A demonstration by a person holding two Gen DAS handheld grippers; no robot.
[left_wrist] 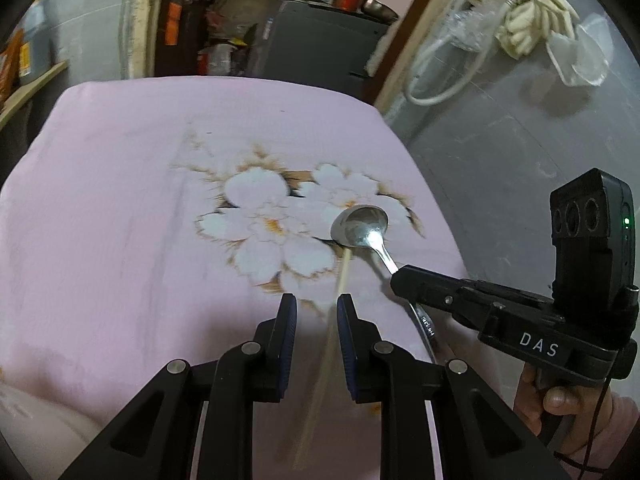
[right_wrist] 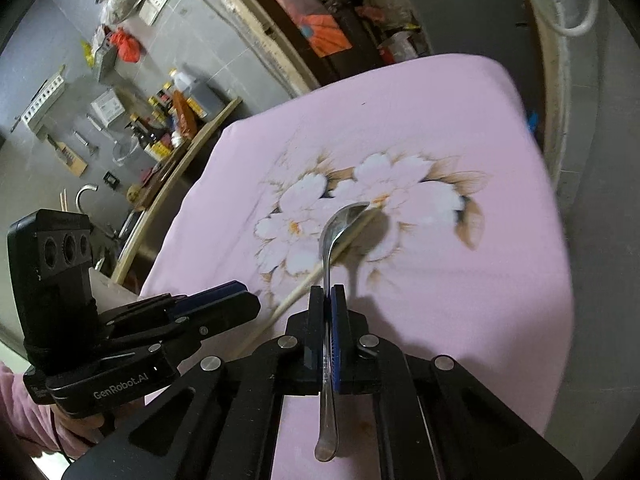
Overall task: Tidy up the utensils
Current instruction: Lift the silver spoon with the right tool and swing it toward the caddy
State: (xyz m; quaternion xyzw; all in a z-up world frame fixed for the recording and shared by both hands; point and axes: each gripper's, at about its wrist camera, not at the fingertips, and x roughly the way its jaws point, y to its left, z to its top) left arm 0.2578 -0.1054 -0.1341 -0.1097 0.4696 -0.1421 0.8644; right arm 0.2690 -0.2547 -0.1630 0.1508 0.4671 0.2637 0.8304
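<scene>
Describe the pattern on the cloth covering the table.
Pink cloth printed with white flowers and brown leaves, clearest in the right wrist view.

"DAS" is printed in white on the right gripper (left_wrist: 394, 276) body. "GenRobot.AI" is printed on the left gripper (right_wrist: 240, 294) body. Spoon (left_wrist: 362, 226) handle stamp: illegible.

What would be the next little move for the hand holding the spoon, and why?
Probably lift the spoon a little, straight up. The right gripper is shut on its handle, and the bowl lies over the chopstick on the pink cloth, so dragging it sideways might roll the stick. The left gripper looks slightly open around that stick.
</scene>
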